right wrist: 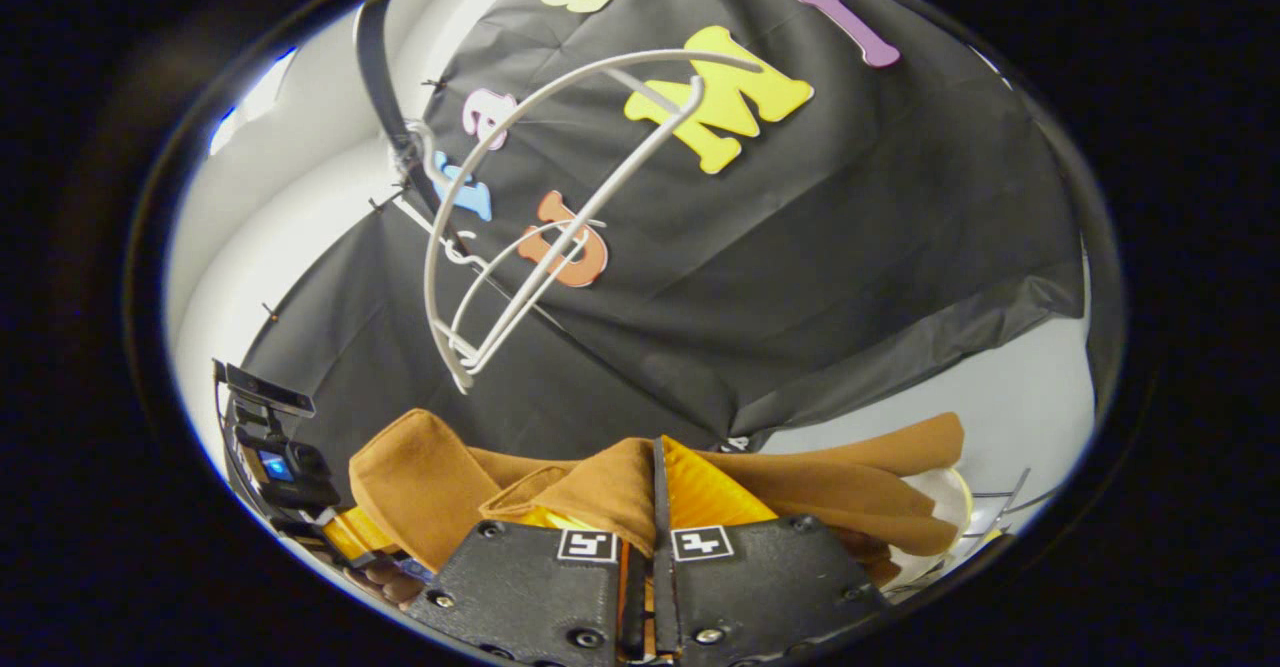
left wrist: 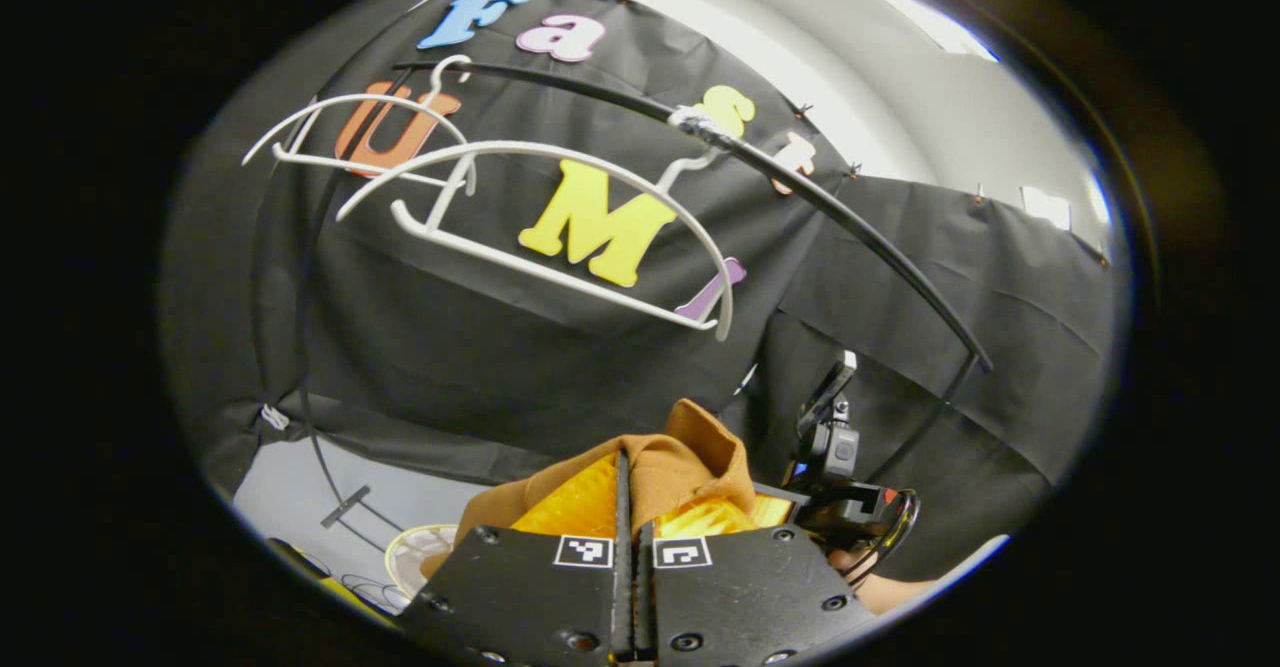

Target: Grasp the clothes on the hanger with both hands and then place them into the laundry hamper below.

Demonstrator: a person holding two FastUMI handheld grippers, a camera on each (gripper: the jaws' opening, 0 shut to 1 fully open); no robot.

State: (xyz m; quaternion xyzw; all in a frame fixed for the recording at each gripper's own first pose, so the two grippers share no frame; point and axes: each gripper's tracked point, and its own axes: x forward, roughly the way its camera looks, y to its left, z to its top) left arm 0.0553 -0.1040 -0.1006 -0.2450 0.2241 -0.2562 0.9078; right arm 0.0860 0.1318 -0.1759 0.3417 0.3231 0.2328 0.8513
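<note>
A brown garment with a yellow lining [left wrist: 690, 457] is bunched in front of my left gripper [left wrist: 628, 482], whose fingers are shut on a fold of it. In the right gripper view the same garment [right wrist: 430, 487] spreads wide, and my right gripper [right wrist: 658, 477] is shut on its middle fold. Two white hangers [left wrist: 560, 272] hang bare on the black rail [left wrist: 850, 227] above. Low at the left, the pale round rim of the laundry hamper [left wrist: 415, 547] peeks out beneath the cloth. That hamper rim [right wrist: 950, 492] also sits under the garment's right end.
The right gripper and the hand holding it [left wrist: 840, 467] are close on the right in the left gripper view. The left gripper [right wrist: 280, 467] is at the left in the right gripper view. Bare hangers [right wrist: 520, 247] and black cloth wall stand behind. A grey floor [left wrist: 300, 487] lies below.
</note>
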